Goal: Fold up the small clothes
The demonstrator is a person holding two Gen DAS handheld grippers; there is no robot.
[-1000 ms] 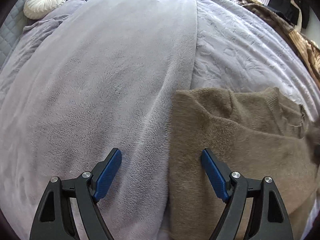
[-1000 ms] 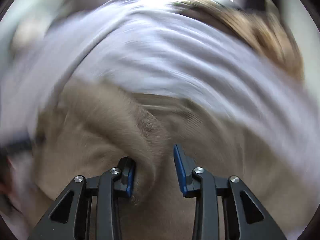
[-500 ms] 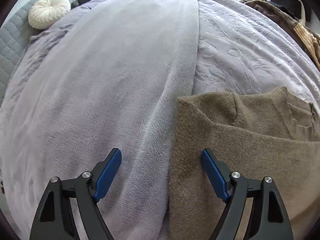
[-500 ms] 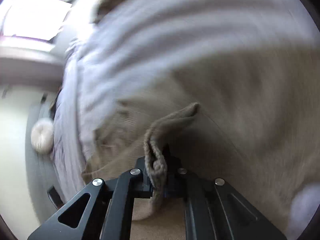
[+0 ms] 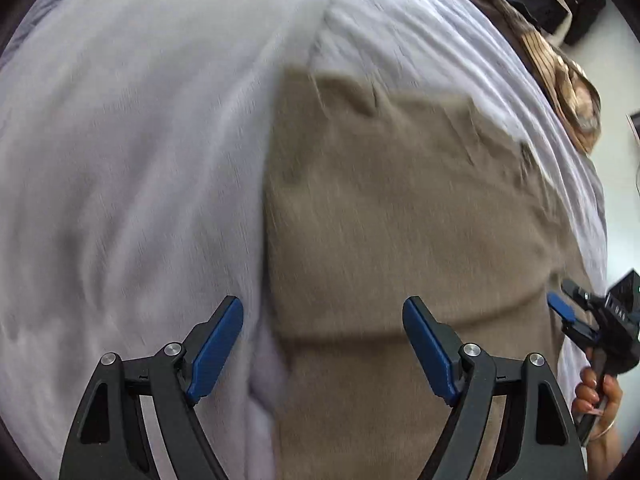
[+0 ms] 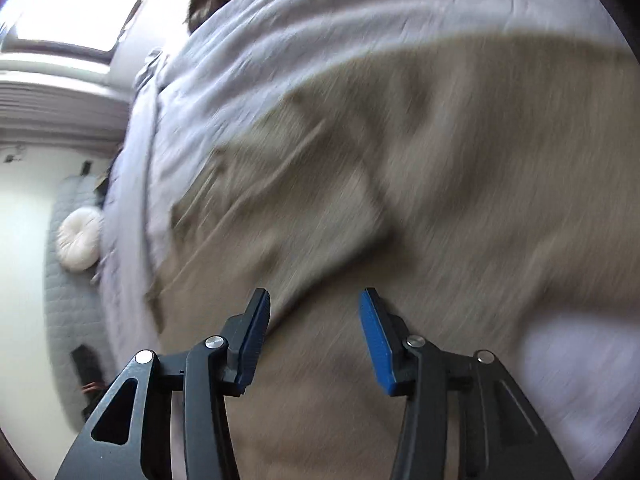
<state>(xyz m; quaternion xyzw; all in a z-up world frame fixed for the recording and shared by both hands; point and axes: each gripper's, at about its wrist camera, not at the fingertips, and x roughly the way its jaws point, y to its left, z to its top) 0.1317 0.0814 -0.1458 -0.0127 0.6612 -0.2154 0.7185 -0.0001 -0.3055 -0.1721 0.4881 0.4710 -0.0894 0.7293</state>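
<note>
no text, label or brand can be read here; faint pale marks show on the black body of the right gripper [image 5: 560, 312] in the left wrist view, too blurred to make out.

We see bright daylight from window [image 6: 80, 8], far left, blown out; motion blur smears both views; fisheye edges bend, darken.

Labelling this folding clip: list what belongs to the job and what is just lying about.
Job: brown knit sweater, left hand-held gripper, right hand-held gripper.
Lying about: round white cushion, lavender fleece blanket, striped brown garment.
</note>
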